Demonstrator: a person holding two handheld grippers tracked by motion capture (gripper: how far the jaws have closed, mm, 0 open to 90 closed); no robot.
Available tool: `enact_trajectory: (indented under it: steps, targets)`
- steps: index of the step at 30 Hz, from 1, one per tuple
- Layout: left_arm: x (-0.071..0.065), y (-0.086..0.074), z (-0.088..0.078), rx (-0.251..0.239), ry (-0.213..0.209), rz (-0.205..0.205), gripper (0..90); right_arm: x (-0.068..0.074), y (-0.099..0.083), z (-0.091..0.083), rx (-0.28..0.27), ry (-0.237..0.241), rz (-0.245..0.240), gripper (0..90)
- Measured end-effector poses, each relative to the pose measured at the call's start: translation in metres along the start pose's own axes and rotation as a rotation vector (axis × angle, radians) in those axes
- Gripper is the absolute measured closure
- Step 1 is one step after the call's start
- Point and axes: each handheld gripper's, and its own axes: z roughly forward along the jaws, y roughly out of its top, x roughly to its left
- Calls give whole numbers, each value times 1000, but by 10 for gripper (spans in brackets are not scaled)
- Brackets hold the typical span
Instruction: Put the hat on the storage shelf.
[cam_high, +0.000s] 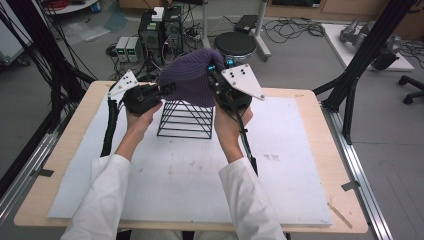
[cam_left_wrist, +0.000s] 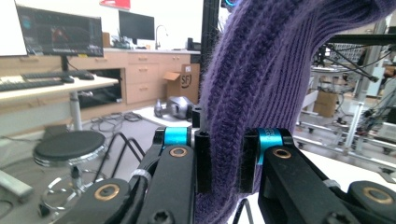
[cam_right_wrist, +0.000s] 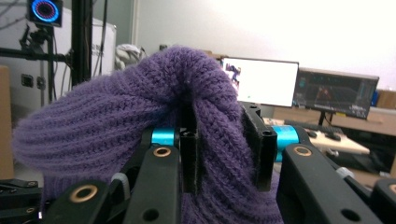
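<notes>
- High view: purple knit hat, soft and light, stretched between left gripper and right gripper, over the wire rack.
- Left gripper view: jaws pinch the hat's ribbed edge between them.
- Right gripper view: jaws clamp a bunched fold; thick ribbing probably holds best.

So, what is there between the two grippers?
The purple knit hat, pinched by the left gripper and right gripper, above the black wire rack, in the high view.
</notes>
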Motion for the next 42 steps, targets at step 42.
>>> enact_trajectory:
  steps: [42]
  targets:
    - [46,-99,-31,240,93,-272,806,36,-93,24,308,71,94,681]
